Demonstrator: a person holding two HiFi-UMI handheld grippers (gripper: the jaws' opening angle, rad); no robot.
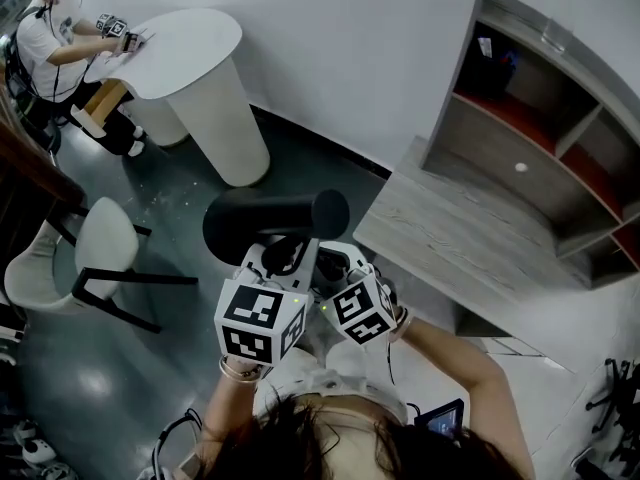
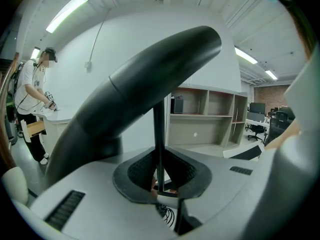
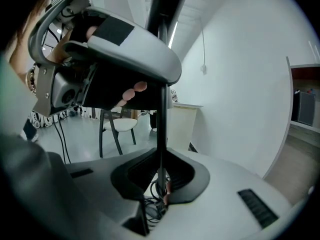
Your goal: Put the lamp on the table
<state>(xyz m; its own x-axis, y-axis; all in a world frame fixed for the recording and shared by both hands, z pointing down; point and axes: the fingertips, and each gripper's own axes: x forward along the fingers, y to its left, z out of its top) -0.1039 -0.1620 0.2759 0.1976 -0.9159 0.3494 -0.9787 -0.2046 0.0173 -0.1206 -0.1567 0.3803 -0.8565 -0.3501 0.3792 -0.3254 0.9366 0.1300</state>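
Observation:
The lamp has a black tube-shaped shade (image 1: 275, 223) on a thin black stem (image 2: 159, 134). It is held in the air in front of the person, left of the grey wood-grain table (image 1: 450, 233). My left gripper (image 1: 283, 260) is shut on the stem just under the shade (image 2: 145, 79), which fills the left gripper view above the jaws (image 2: 160, 186). My right gripper (image 1: 337, 265) is shut on the same stem (image 3: 162, 124) lower down, and the left gripper (image 3: 115, 59) shows right above it in the right gripper view (image 3: 161, 184). The lamp's base is hidden.
A grey shelf unit (image 1: 545, 118) with red-lined compartments stands behind the wood-grain table. At far left, a person sits at a white round table (image 1: 195, 43). A white chair (image 1: 95, 253) with black legs stands on the dark floor at left.

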